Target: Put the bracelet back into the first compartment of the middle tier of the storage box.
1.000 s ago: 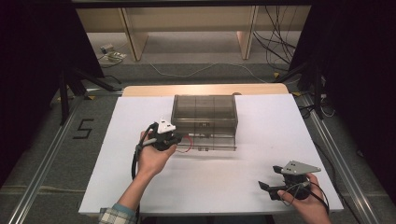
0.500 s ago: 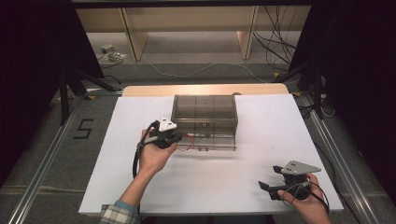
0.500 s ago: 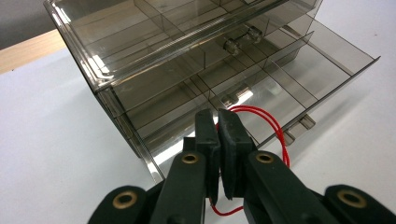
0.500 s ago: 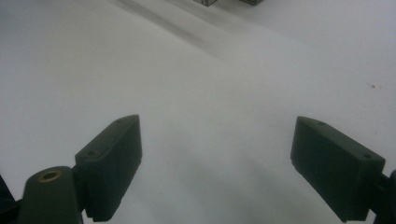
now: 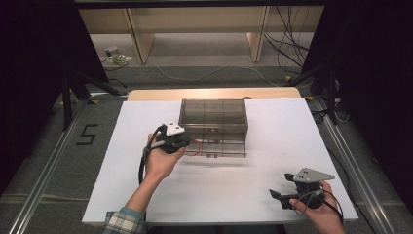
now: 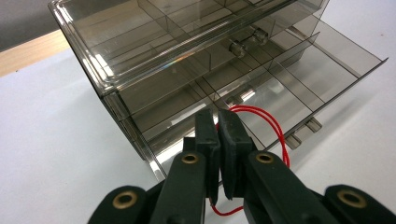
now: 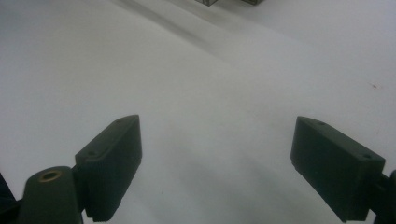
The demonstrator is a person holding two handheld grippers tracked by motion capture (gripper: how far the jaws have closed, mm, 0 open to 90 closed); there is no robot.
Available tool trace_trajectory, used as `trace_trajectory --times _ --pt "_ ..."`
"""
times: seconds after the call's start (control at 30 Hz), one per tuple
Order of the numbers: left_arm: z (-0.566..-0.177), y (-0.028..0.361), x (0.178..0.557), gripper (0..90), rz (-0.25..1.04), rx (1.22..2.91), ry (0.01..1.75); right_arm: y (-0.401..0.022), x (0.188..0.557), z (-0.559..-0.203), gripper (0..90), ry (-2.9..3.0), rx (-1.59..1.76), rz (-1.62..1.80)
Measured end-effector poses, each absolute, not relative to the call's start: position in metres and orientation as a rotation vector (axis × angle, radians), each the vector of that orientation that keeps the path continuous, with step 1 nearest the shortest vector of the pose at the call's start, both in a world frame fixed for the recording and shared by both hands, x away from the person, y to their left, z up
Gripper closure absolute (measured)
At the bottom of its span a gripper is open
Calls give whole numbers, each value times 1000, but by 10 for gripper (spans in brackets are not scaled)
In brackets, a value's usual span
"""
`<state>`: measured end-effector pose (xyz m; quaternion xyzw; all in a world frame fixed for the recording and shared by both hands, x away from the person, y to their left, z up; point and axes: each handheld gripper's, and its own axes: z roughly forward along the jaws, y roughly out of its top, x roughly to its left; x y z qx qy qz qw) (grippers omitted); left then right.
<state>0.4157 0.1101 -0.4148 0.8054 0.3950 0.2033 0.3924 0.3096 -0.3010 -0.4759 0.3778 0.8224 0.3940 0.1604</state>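
Two hand-held grippers are in play, and the work sits entirely with the left one. The left hand-held gripper [image 6: 218,140] has its jaws pressed nearly together on a thin red wire [image 6: 261,116], which loops out ahead of the pads and also trails back below them. That loop hangs over the pulled-out bottom drawer [image 6: 299,88] of a smoky clear plastic drawer cabinet [image 5: 213,124], at the drawer's near-left corner compartment beside the cabinet's side wall. In the high view the left hand-held gripper [image 5: 181,142] is at the cabinet's left front corner, with its jaws pointing right along the drawer's long axis. The wire lies straight ahead of and slightly below the pads, so the coming move likely turns on easing the loop down and forward into that compartment before letting go; whether the wire touches the drawer floor cannot be told. The right hand-held gripper [image 5: 287,197] rests well apart, near the front right edge of the white surface [image 5: 272,146], its jaws spread wide with nothing between them, as the right gripper view shows above bare white. The left hand [image 5: 160,161] is by far the nearer to the drawer.
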Motion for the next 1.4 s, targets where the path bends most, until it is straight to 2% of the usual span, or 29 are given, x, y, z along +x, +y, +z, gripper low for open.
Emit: trace_trajectory --times 1.4 --pt "-419 103 431 874 603 2085 992 -301 310 -476 173 2347 1079 1127"
